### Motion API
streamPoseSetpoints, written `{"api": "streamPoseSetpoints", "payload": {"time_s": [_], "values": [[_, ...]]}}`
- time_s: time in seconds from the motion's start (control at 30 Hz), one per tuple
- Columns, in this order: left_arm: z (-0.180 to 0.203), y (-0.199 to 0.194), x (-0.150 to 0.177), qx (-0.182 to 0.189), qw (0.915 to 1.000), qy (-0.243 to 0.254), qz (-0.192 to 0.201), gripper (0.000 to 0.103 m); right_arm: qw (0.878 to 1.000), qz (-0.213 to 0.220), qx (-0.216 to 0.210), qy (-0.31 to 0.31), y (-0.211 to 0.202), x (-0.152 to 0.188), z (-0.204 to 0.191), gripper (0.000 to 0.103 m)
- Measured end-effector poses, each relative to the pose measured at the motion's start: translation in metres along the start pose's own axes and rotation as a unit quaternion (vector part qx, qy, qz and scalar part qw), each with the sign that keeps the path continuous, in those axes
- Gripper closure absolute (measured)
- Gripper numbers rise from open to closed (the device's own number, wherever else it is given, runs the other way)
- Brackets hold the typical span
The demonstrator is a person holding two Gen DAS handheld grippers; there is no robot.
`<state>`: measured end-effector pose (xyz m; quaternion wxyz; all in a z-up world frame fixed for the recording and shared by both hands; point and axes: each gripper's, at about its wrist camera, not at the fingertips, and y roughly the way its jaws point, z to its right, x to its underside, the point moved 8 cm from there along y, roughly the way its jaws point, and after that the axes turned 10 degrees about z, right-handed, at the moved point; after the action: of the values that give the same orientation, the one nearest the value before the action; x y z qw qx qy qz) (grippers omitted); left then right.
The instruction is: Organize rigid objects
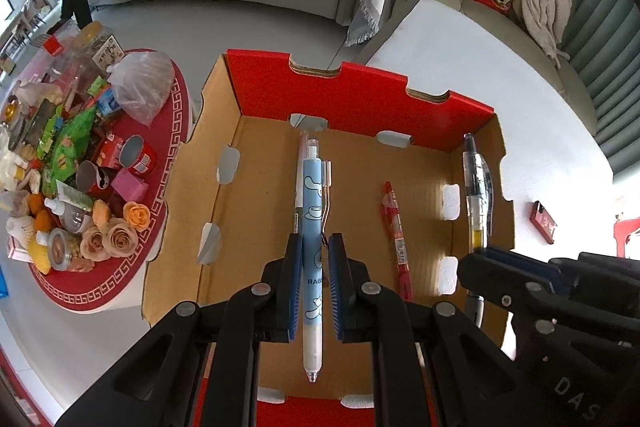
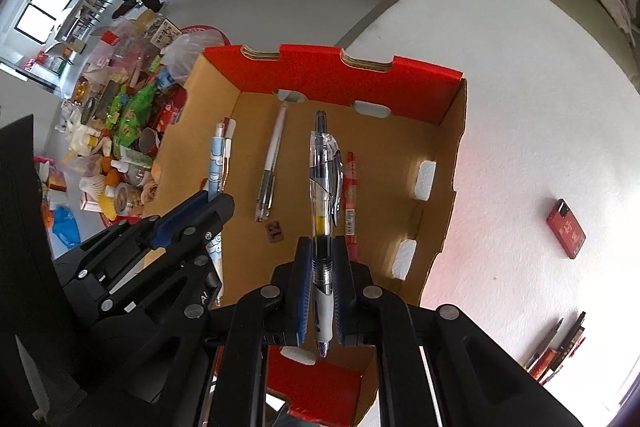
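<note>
Four pens sit in or over the cardboard box. Two lie on its floor — a white pen and a red pen. The left gripper is clamped on a blue pen lettered "RAB…"; the right gripper is clamped on a clear pen. Both held pens hang above the box floor. One small red box lies right of the box.

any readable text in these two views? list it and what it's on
"RAB", cut off by the jaws: blue pen in the left gripper.
"DAS": right gripper's body.
"12": brown tag on the box floor.
Red pen label, red pack, snack packets: too small to read.
</note>
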<state>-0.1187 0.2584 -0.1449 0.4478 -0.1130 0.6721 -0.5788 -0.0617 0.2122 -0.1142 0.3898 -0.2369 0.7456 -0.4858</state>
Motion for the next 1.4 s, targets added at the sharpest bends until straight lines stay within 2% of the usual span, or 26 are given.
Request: {"api": "streamPoseSetpoints", "payload": {"time_s": [0.5,0.53,0.6,0.63,0.67,0.7,0.73,0.77,0.83,0.87,1.0,1.07,1.13,1.2,1.3,1.4], "values": [[-0.002,0.036,0.018,-0.026,0.9985,0.012,-0.046,0.089,0.999,-0.031,0.012,0.004,0.033,0.008,0.013,0.092],[-0.002,0.04,0.021,-0.026,0.998,0.013,-0.057,0.084,0.999,-0.035,0.009,0.005,0.035,0.009,0.013,0.092],[0.0,0.047,0.026,-0.003,0.9973,-0.001,-0.073,0.05,0.998,-0.052,-0.006,0.018,0.039,0.012,0.015,0.092],[-0.001,0.047,0.026,0.005,0.9975,-0.01,-0.069,0.018,0.998,-0.057,-0.009,0.023,0.039,0.013,0.017,0.092],[-0.005,0.046,0.026,0.004,0.998,-0.019,-0.061,0.007,0.998,-0.058,-0.011,0.028,0.039,0.013,0.019,0.082],[-0.011,0.044,0.024,0.01,0.9981,-0.037,-0.049,0.004,0.998,-0.058,-0.012,0.031,0.037,0.013,0.021,0.073],[-0.016,0.043,0.024,0.017,0.9973,-0.056,-0.044,0.0,0.998,-0.054,-0.007,0.032,0.034,0.012,0.024,0.045],[-0.02,0.041,0.024,0.026,0.9961,-0.074,-0.039,0.0,0.998,-0.049,-0.006,0.032,0.031,0.011,0.027,0.031],[-0.026,0.035,0.02,0.028,0.9954,-0.088,-0.025,0.0,0.999,-0.036,0.0,0.037,0.023,0.006,0.037,0.023],[-0.025,0.03,0.018,0.027,0.9959,-0.085,-0.017,0.0,0.998,-0.034,-0.018,0.046,0.02,0.004,0.038,0.023],[-0.002,0.015,0.013,0.051,0.9967,-0.062,-0.016,0.0,0.999,0.027,-0.013,0.043,-0.017,-0.003,0.048,0.023],[0.023,0.004,0.008,0.068,0.9966,-0.046,-0.006,0.0,0.998,0.05,0.003,0.034,-0.034,0.001,0.06,0.017],[0.049,-0.004,0.002,0.091,0.9955,-0.023,0.003,0.0,0.997,0.063,0.03,0.045,-0.05,0.016,0.086,0.015],[0.084,-0.011,-0.001,0.114,0.9934,0.011,0.006,0.0,0.993,0.063,0.051,0.086,-0.059,0.035,0.117,0.015],[0.151,-0.016,-0.001,0.132,0.9848,0.113,0.013,0.0,0.982,0.049,0.067,0.171,-0.067,0.073,0.167,0.015],[0.211,-0.013,0.004,0.13,0.9673,0.216,0.024,0.0,0.967,0.036,0.077,0.239,-0.074,0.11,0.205,0.015]]}}
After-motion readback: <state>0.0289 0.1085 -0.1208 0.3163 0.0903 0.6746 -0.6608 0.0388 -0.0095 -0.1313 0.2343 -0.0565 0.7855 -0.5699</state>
